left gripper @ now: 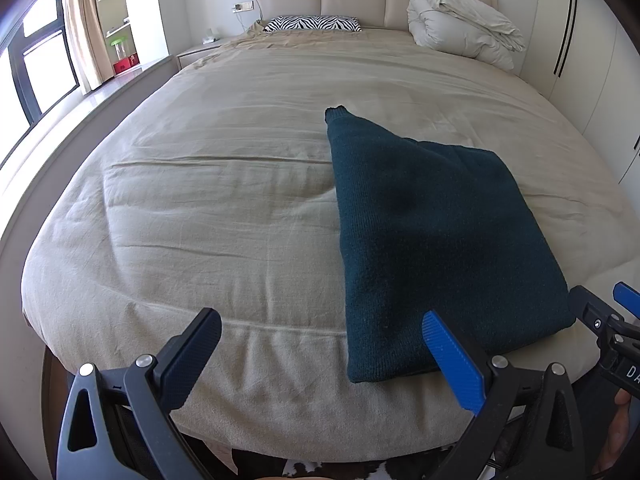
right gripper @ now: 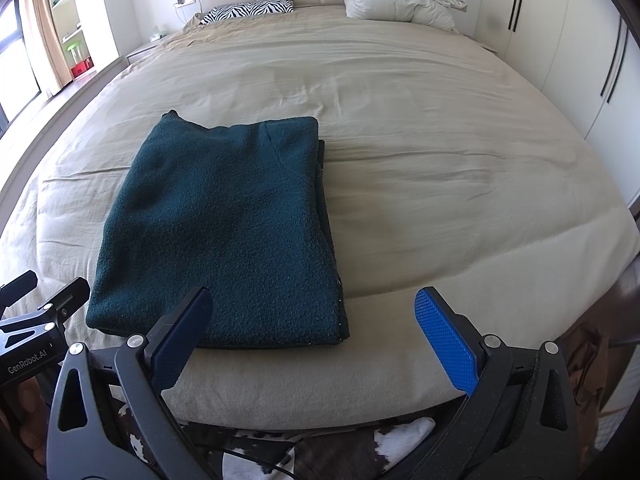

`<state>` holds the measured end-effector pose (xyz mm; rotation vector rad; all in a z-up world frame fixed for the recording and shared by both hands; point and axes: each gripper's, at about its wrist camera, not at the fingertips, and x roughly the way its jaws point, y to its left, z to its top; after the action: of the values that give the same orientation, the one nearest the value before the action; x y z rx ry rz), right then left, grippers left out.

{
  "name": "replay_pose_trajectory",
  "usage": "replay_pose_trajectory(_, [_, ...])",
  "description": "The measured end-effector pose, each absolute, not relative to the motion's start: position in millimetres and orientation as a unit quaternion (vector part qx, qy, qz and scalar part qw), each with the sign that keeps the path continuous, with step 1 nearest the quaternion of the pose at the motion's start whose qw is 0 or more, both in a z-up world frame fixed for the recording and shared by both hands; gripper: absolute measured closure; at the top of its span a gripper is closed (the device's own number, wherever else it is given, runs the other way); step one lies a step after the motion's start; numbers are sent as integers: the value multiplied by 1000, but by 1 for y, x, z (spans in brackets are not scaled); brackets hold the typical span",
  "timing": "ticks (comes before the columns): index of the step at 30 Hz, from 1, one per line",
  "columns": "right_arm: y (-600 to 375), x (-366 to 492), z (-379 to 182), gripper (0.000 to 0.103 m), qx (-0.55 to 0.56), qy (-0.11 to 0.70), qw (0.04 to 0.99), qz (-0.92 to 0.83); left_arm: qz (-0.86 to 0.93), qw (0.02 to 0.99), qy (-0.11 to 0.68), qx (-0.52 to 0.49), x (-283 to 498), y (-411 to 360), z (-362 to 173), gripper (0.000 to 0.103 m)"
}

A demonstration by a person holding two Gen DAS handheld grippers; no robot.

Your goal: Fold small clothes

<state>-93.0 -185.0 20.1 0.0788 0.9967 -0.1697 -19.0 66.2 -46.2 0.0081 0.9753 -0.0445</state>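
A: What was the biggest thing there?

B: The bed (right gripper: 420, 128). It had a tan cover with soft wrinkles. The dark green sweater (right gripper: 224, 232) lay folded on it, near the edge at six o'clock.

A: Was the sweater done?

B: I think almost. It was a flat, neat block, but one little corner stuck out at eleven o'clock.

A: What could have gone wrong?

B: The sweater sat close to the edge of the bed. A hard push or a snag from a finger could have dragged it off, or opened the fold. The knit looked thick and soft, so a pinch on only the top layer could have lifted that layer and spoiled the stack.

A: What were the fingers doing?

B: The left gripper (left gripper: 320, 364) had its fingers spread wide, holding nothing. Its blue finger (left gripper: 452, 360) was over the near corner of the sweater. The right gripper (right gripper: 324, 340) was spread wide too, with nothing in it, just in front of the sweater.

A: Any boxes or bins?

B: Only a small red box (left gripper: 125, 65) far off at ten o'clock. I could not tell what was in it.
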Motion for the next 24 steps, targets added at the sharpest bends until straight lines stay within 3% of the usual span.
replay_pose_trajectory(24, [-186, -95, 17, 0, 40, 479, 873, -81, -18, 883, 468, 4, -20, 67, -50, 0])
